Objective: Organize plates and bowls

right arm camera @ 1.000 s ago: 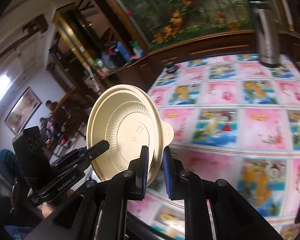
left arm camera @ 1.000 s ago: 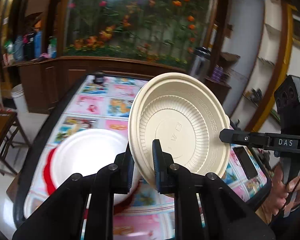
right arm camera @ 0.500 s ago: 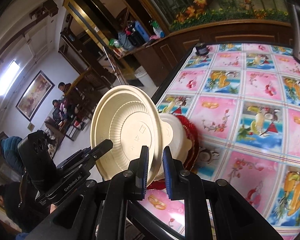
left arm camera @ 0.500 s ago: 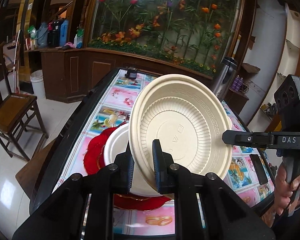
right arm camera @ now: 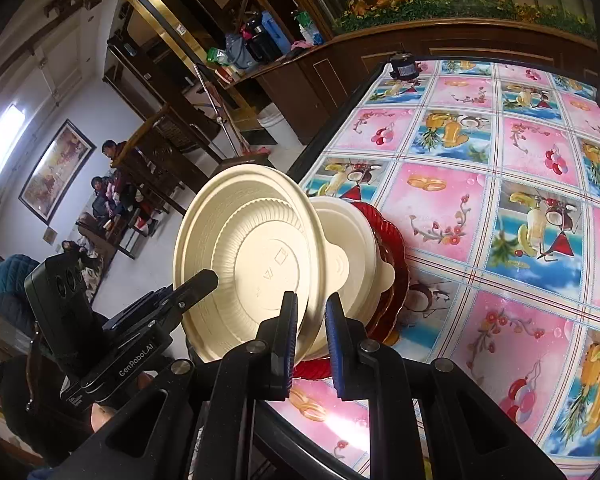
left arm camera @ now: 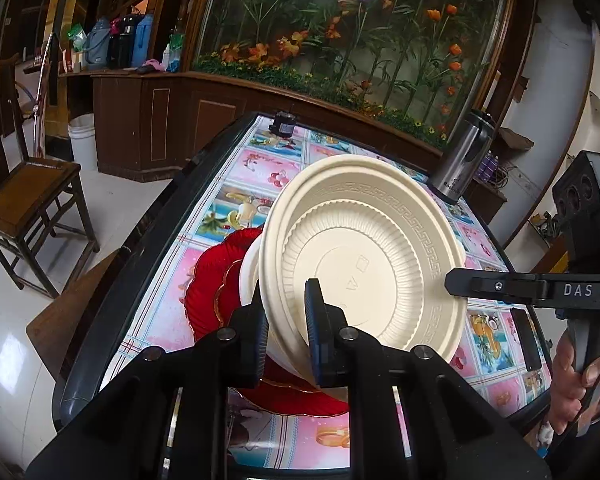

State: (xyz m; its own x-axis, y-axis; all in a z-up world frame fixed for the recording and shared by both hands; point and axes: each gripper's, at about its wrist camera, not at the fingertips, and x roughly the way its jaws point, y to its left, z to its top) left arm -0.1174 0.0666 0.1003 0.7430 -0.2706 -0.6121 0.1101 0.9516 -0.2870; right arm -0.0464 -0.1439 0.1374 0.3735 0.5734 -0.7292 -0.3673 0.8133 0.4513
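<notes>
Cream bowl (left arm camera: 364,264) held tilted in the air over the white bowl (right arm camera: 352,248) and red plate (left arm camera: 212,284) on the tabletop (right arm camera: 480,208); left hand-held gripper (left arm camera: 286,320) and right hand-held gripper (right arm camera: 311,332) both nearly closed, pinching opposite rim edges. Looks light, thin, slightly flexible, probably slick: grip the rim, squeeze gently

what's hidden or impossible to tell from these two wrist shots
- Left wrist view: the tilted cream ribbed plastic bowl, gripped by the left claw and right claw, covers most of the white bowl and the middle of the red scalloped plate.
- Right wrist view: the white bowl's inside and how many red plates lie beneath it.
- Both views: the bowl's embossed marks, too faint.
</notes>
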